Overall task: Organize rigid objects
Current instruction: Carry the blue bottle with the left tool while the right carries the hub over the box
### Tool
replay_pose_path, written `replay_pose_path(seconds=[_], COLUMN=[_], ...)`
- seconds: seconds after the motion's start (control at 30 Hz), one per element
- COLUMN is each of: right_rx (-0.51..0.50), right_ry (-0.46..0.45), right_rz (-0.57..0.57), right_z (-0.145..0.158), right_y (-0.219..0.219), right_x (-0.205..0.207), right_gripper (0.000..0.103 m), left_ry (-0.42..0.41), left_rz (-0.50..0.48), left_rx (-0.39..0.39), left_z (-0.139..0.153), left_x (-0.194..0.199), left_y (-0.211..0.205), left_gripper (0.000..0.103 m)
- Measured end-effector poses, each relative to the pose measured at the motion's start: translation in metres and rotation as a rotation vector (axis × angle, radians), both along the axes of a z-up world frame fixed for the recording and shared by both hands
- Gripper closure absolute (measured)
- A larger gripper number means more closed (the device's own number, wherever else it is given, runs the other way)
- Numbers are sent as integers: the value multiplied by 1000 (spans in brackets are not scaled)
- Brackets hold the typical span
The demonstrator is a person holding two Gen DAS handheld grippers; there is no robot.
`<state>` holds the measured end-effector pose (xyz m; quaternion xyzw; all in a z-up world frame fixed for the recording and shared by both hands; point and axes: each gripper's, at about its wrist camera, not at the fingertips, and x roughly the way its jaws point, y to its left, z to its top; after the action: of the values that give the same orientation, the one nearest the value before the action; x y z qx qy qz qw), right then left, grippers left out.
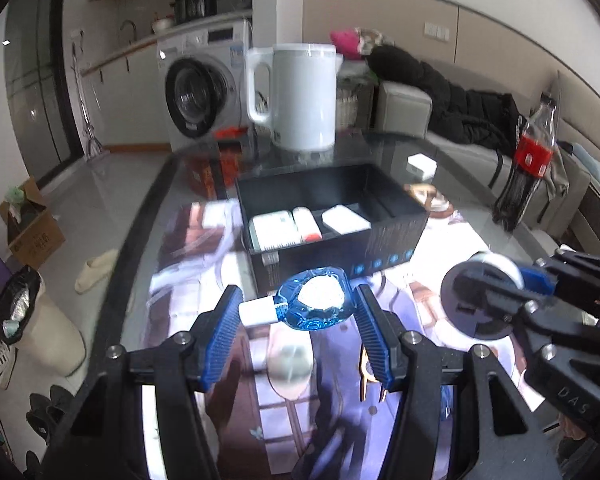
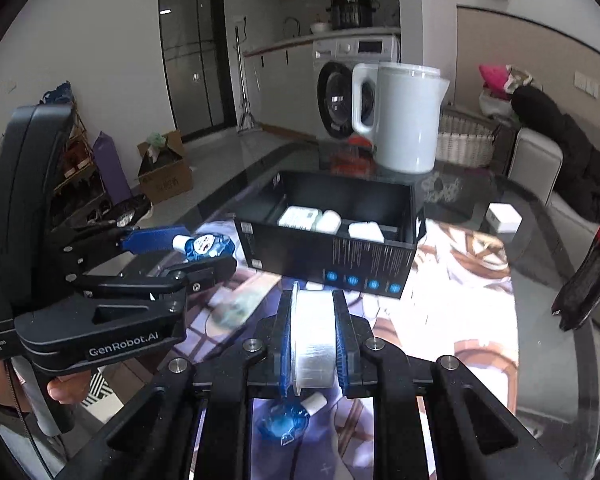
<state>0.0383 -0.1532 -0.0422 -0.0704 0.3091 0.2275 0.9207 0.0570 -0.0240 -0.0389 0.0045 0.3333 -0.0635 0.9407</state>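
Note:
My left gripper [image 1: 296, 312] is shut on a small blue bottle [image 1: 314, 305] with a white cap, held above the glass table just in front of the black box [image 1: 380, 240]. It also shows in the right wrist view [image 2: 206, 245]. My right gripper [image 2: 314, 336] is shut on a clear spool of tape [image 2: 313, 340], to the right of the left gripper; the spool also shows in the left wrist view [image 1: 480, 296]. The black box [image 2: 332, 256] holds three white items [image 2: 328, 222] in compartments.
A white kettle [image 1: 300, 96] stands behind the box. A cola bottle [image 1: 528, 164] stands at the right. A small white box [image 2: 504, 218] lies right of the black box. Another blue bottle [image 2: 282, 424] lies on the table under my right gripper.

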Motion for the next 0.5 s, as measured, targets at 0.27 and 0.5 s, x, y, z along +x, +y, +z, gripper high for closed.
replay_pose_path(seconds=[0.27, 0.5], right_rx=[49, 82], right_ry=[-343, -366], right_rz=[7, 8], right_z=[49, 63], right_y=[0, 1], right_x=[-47, -44], right_gripper=[86, 86], left_ry=[-329, -403], left_rz=[42, 40], left_rx=[2, -27], left_z=[49, 67], left_x=[-44, -48], left_y=[4, 12], left_gripper=[47, 47])
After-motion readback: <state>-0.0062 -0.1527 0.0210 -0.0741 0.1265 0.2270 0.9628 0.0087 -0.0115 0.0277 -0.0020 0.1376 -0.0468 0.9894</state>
